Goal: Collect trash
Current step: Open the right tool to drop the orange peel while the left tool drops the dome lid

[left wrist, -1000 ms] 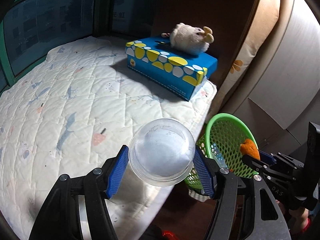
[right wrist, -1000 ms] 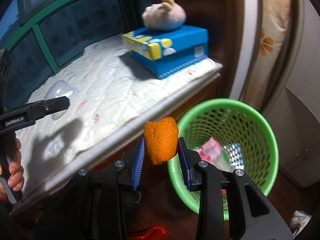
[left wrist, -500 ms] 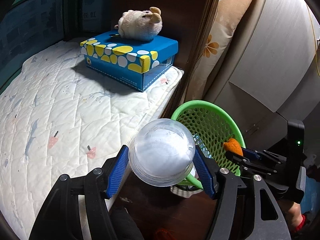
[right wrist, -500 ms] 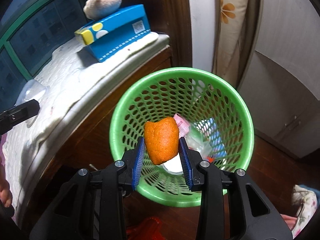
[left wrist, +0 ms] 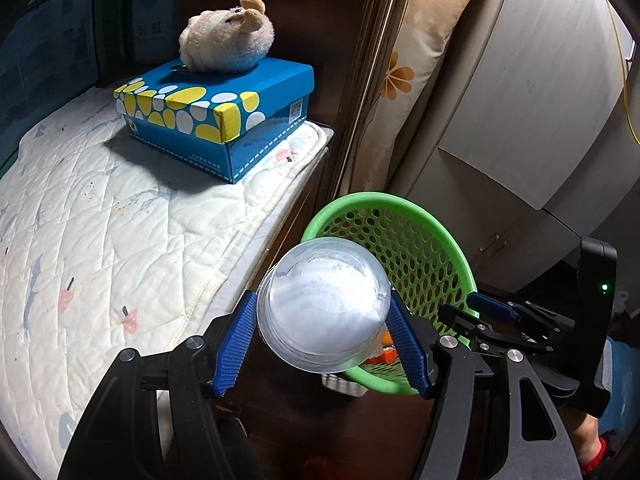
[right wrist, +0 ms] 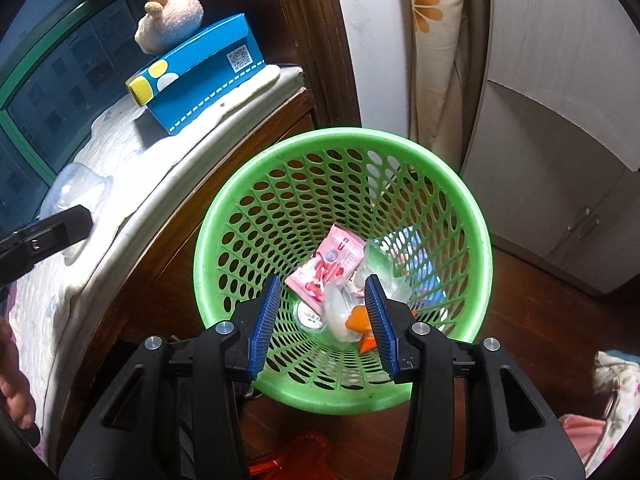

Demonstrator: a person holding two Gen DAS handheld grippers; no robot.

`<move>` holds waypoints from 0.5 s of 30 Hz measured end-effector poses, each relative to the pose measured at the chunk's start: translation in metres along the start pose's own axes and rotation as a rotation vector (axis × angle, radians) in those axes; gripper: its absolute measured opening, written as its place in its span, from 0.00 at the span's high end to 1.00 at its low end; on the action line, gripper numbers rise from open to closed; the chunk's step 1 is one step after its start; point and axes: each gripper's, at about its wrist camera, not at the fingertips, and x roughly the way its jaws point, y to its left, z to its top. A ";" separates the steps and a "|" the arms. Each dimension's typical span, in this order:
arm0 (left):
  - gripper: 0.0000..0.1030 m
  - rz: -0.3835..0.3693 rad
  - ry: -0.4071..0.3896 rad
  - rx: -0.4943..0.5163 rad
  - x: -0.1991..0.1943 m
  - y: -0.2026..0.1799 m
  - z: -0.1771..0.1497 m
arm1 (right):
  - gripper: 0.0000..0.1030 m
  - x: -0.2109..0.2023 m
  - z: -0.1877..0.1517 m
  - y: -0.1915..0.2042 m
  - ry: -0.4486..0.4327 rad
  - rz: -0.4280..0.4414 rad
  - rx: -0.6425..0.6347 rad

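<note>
My left gripper (left wrist: 321,320) is shut on a clear plastic cup (left wrist: 324,304), held over the mat's edge beside the green mesh basket (left wrist: 380,198). In the right wrist view the cup (right wrist: 76,184) shows at the far left. My right gripper (right wrist: 322,284) hangs over the basket (right wrist: 340,134); its jaws are opening and nothing is between the pads. The orange piece (right wrist: 358,318) lies down in the basket among a pink wrapper (right wrist: 332,264), clear plastic and a blue packet. From the left wrist view the right gripper (left wrist: 460,306) reaches over the basket's near rim.
A blue box with yellow and white spots (left wrist: 216,120) carries a plush toy (left wrist: 228,46) on the white quilted mat (left wrist: 100,232). A dark wooden ledge (right wrist: 160,240), a floral cushion (left wrist: 400,80) and pale cupboard doors (right wrist: 560,160) surround the basket. A hand (right wrist: 12,380) shows at the left.
The right gripper swung over the basket and opened; the orange piece left its pads and now lies in the basket. The left gripper carried the cup rightward, closer to the basket.
</note>
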 end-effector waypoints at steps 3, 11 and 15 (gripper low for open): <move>0.39 -0.005 0.013 0.008 0.007 -0.007 0.000 | 0.49 -0.007 -0.001 -0.003 -0.015 0.003 0.011; 0.39 -0.018 0.042 0.028 0.023 -0.023 -0.002 | 0.45 -0.023 -0.006 -0.010 -0.042 0.007 0.040; 0.39 -0.023 0.057 0.028 0.030 -0.028 -0.001 | 0.44 -0.032 -0.008 -0.012 -0.059 0.010 0.047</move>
